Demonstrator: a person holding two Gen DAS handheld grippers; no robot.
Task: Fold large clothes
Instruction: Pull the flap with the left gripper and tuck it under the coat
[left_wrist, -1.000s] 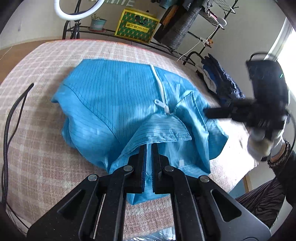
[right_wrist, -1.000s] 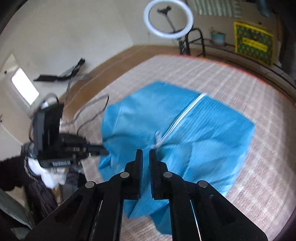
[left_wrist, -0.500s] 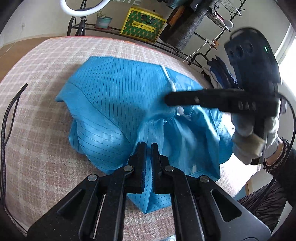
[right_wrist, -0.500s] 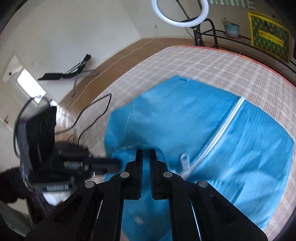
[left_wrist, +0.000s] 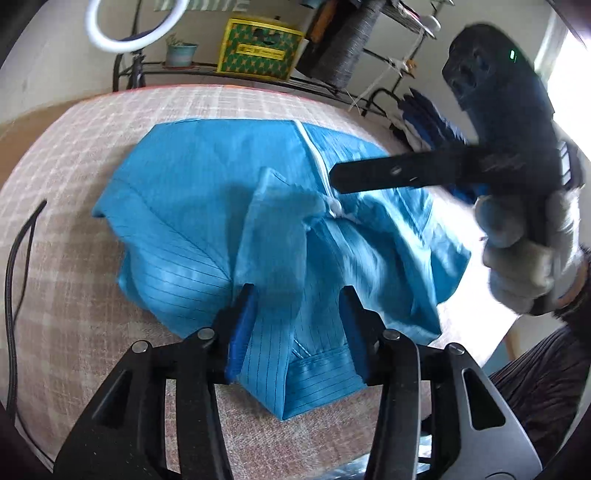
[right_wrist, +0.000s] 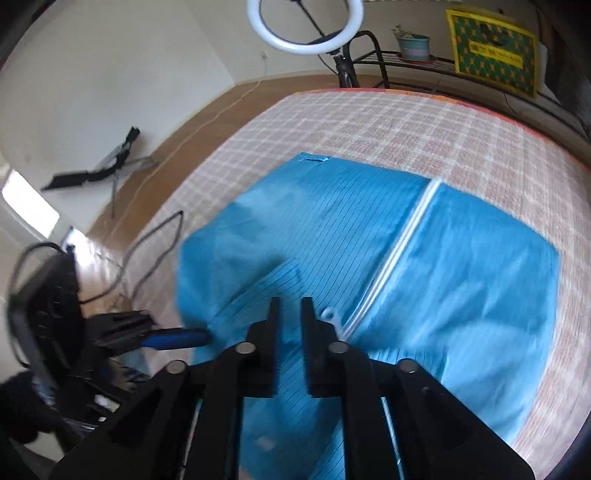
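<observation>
A blue pinstriped jacket (left_wrist: 207, 206) with a white zipper (right_wrist: 399, 251) lies on the checked bed cover (left_wrist: 74, 258), its sleeve and near part folded over the middle. My left gripper (left_wrist: 297, 295) is open, its fingers apart above the near folded edge. My right gripper (right_wrist: 288, 306) hovers over the jacket's middle beside the zipper pull, jaws slightly apart and empty. It shows in the left wrist view (left_wrist: 369, 177), held by a gloved hand. The left gripper shows in the right wrist view (right_wrist: 173, 338) at the jacket's left edge.
A black cable (left_wrist: 14, 280) lies on the cover at the left. A ring light (right_wrist: 306, 26), a metal rack with a plant pot (right_wrist: 413, 46) and a yellow-green box (left_wrist: 258, 50) stand beyond the bed. Dark clothes (left_wrist: 424, 122) hang at the right.
My left gripper has opened and let go of the jacket fabric. My right gripper has also parted slightly and moved in over the jacket's middle. The folded part now lies on the jacket.
</observation>
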